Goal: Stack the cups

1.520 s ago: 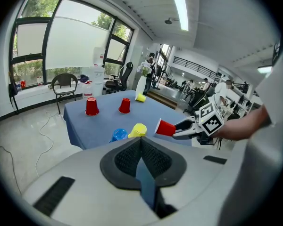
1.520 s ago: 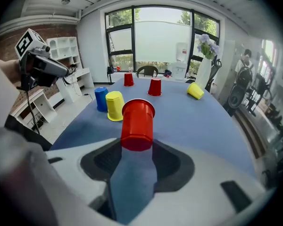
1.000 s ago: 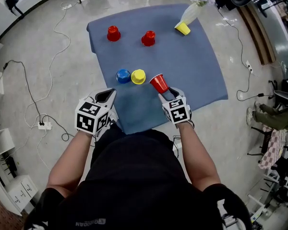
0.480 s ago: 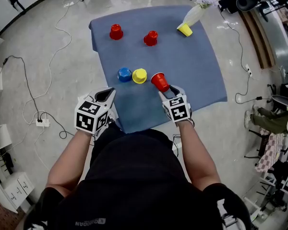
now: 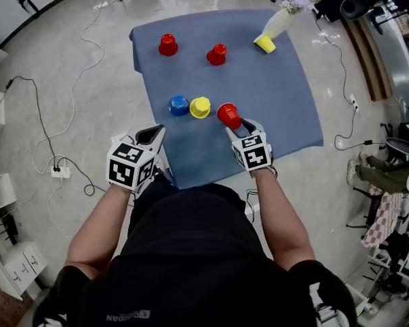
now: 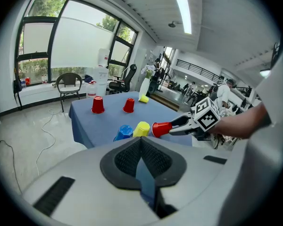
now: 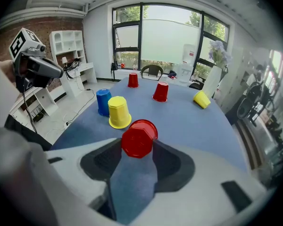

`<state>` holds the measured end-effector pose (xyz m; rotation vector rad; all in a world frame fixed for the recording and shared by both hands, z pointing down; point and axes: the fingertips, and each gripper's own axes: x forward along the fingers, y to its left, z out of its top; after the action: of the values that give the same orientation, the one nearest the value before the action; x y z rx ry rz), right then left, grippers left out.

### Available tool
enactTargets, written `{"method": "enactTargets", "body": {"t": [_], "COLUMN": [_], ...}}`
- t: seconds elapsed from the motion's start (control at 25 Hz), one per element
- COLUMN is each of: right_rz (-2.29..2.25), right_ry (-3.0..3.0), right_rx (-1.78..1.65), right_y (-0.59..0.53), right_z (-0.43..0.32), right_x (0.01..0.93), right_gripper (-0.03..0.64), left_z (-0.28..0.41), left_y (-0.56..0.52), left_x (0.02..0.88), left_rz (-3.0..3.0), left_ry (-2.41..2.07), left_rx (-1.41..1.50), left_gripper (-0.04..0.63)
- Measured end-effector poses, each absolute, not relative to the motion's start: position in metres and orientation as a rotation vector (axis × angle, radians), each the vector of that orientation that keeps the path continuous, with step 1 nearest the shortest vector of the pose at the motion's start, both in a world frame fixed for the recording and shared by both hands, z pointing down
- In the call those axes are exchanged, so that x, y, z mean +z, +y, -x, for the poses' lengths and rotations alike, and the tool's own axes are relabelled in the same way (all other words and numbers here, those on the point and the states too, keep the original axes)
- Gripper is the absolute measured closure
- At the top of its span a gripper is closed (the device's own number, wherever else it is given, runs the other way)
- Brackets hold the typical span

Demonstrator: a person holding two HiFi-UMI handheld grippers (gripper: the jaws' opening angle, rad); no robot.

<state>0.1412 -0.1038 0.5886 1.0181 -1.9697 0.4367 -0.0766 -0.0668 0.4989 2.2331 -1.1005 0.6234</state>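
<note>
My right gripper (image 5: 233, 123) is shut on a red cup (image 5: 228, 115), held on its side just above the blue cloth (image 5: 279, 94). In the right gripper view this red cup (image 7: 138, 138) sits between the jaws with its base pointing away. Just left of it stand an upside-down yellow cup (image 5: 200, 107) and a blue cup (image 5: 178, 105). Two more red cups (image 5: 168, 44) (image 5: 217, 54) stand upside down at the far side. Another yellow cup (image 5: 263, 43) lies on its side at the far right. My left gripper (image 5: 150, 136) is shut and empty, off the cloth's near left corner.
A vase of pale flowers (image 5: 281, 16) stands at the table's far right corner. Cables (image 5: 61, 135) trail over the floor to the left, beside white shelves (image 5: 0, 203). Chairs and other furniture (image 5: 368, 53) line the right side.
The right gripper has carried the red cup slightly forward, still beside the yellow cup. The left gripper has stayed where it was.
</note>
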Motion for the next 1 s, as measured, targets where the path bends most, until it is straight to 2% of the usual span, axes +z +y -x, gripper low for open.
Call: {"method": "enactTargets", "body": {"t": [1.0], "right_rz": [-1.041], "right_ry": [-1.990], "right_rx": [0.467], "right_y": [-0.126], "right_z": [-0.131], "right_x": [0.594], "right_gripper": [0.413], "left_z": [0.087], "left_y": [-0.061], "left_x": [0.502], "left_rz": [-2.203], "left_ry": [-1.127], "left_rx": [0.628], "left_gripper": [0.592]}}
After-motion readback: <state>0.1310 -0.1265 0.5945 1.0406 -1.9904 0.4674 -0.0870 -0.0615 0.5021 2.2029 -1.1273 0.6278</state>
